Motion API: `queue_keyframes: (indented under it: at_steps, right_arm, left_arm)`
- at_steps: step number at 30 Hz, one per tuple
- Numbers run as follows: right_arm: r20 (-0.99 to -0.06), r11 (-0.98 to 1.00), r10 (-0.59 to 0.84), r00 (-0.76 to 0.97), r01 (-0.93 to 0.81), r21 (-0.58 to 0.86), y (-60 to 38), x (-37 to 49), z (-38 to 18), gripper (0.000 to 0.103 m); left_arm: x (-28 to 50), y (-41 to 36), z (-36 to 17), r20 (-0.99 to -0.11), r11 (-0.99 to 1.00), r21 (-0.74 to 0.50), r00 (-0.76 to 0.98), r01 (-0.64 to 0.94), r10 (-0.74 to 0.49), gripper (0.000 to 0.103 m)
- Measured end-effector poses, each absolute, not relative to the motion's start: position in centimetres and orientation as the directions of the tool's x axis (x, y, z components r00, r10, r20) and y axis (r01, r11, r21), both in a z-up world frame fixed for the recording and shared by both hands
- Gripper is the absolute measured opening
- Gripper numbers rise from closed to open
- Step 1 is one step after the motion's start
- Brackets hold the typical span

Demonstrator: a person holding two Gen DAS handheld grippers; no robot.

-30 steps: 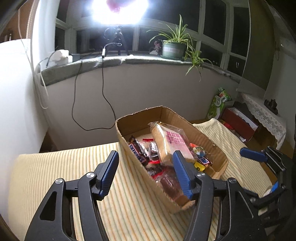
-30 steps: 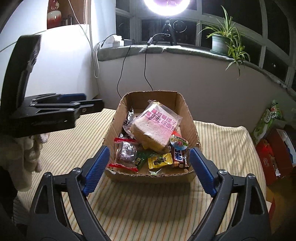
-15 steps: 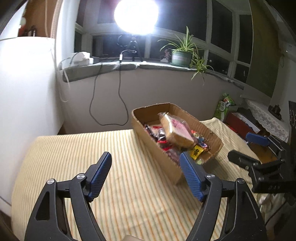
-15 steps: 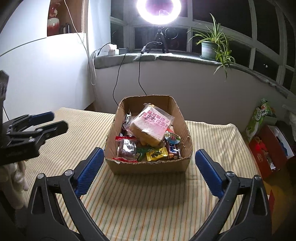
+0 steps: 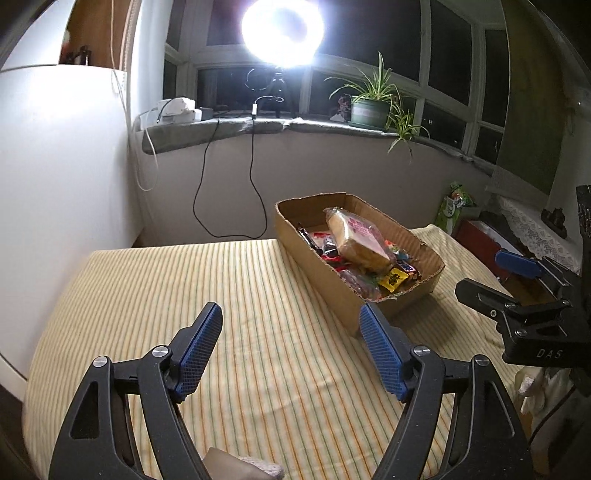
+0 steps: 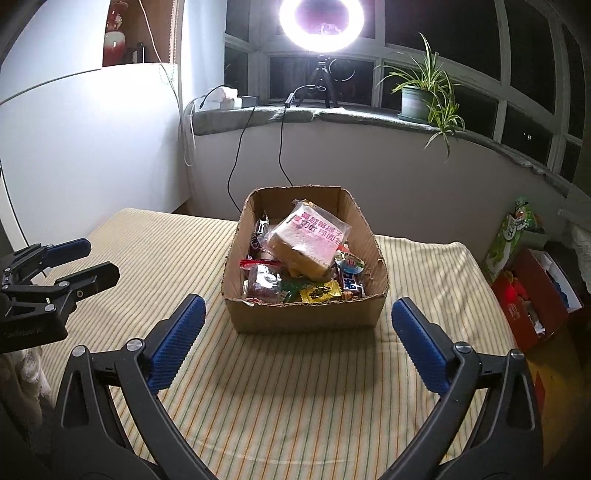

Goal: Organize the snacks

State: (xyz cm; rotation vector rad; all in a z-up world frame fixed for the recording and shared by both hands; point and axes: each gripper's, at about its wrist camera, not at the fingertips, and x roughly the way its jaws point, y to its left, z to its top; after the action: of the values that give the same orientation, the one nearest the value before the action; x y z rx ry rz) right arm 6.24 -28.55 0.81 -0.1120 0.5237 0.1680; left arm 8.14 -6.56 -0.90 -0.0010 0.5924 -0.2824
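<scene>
A cardboard box stands on the striped tablecloth, holding a bagged bread loaf on top of several candy bars and small snack packets. The box also shows in the left wrist view, to the right of centre, with the loaf in it. My left gripper is open and empty, back from the box's near left side. My right gripper is open and empty, just in front of the box. Each gripper shows in the other's view, the left gripper and the right gripper.
A ring light and a potted plant stand on the window ledge behind the table. A white wall is at the left. Red boxes and a green snack bag sit on the floor at the right.
Both grippers have pulled back from the box and stayed open. The left one also swung away to the left, so the box now sits farther off and to its right.
</scene>
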Motion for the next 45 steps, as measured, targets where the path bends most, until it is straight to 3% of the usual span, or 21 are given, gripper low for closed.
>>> queue_keyframes:
  at_steps: [45]
  right_arm:
    - [-0.525,0.98,0.139,0.84,-0.194,-0.051,-28.6,5.9,-0.4,0.103]
  left_arm:
    - [7.4,-6.7,-1.1,-0.547,0.962,-0.084,0.794,0.261,-0.263,0.077]
